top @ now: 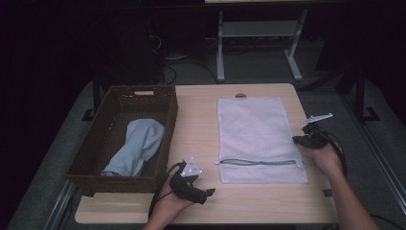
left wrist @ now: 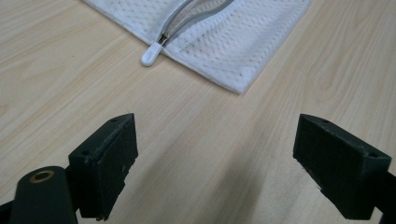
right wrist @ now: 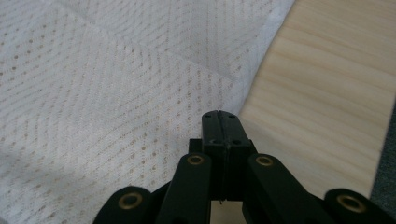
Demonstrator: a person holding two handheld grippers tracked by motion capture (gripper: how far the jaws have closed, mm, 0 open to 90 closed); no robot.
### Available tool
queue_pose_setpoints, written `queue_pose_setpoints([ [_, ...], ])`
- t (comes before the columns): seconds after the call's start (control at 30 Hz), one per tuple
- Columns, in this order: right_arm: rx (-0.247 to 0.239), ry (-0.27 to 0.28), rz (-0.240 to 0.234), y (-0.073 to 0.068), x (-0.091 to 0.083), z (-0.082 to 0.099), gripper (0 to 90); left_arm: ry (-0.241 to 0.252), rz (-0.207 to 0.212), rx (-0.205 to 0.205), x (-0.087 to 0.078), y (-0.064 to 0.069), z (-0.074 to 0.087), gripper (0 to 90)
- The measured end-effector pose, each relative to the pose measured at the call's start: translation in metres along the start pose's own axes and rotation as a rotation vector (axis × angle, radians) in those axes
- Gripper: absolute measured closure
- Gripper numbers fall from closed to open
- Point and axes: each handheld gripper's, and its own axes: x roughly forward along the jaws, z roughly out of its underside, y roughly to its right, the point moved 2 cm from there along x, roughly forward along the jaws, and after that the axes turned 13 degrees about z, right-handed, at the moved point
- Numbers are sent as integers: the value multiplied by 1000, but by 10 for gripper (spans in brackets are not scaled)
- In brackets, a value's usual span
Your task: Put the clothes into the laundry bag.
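Lying flat on the wooden table (top: 201,110), the white mesh laundry bag (top: 256,136) has its zipper (top: 258,162) along the near edge. The right gripper (top: 298,139) sits at the bag's right edge, jaws pressed together with nothing seen between them; in the right gripper view its tip (right wrist: 220,119) hangs over the mesh just inside that edge. The left gripper (top: 209,193) rests near the bag's near-left corner, jaws spread wide over bare wood, the white zipper pull (left wrist: 150,55) just ahead of them. A wicker basket (top: 95,143) at the left holds a light blue cloth (top: 136,146).

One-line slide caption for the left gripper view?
Open left gripper faces the mesh bag's white zipper pull.
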Motion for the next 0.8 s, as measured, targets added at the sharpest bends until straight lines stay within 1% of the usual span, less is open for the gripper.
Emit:
queue_pose_setpoints([
  [0.03, 0, 0, 0, 0, 0, 0, 900, 0, 0, 0, 0, 0, 0, 132],
  [0.07, 31, -2, -12, 6, -1, 3, 900, 1, 4, 4, 1, 0, -1, 132],
  [0.1, 31, -2, -12, 6, -1, 3, 900, 1, 4, 4, 1, 0, -1, 132],
  [0.13, 29, -7, 9, 10, -2, 5, 900, -1, 7, 5, 2, 0, -1, 131],
  [0.17, 29, -7, 9, 10, -2, 5, 900, -1, 9, 5, 2, 0, -2, 131],
  [0.2, 47, -10, 9, 14, -3, 8, 900, -2, 10, 8, 2, 0, -2, 132],
  [0.27, 51, -12, 13, 16, -4, 9, 900, -1, 12, 10, 3, 0, -2, 132],
  [0.6, 86, -33, 62, 32, -9, 19, 900, -4, 17, 16, 4, 0, -5, 132],
  [0.67, 88, -33, 66, 34, -10, 20, 900, -4, 19, 17, 5, 0, -5, 132],
  [0.77, 103, -36, 73, 38, -11, 23, 900, -4, 22, 19, 6, -1, -6, 132],
  [0.8, 107, -39, 85, 40, -12, 24, 900, -5, 23, 23, 6, -1, -6, 132],
])
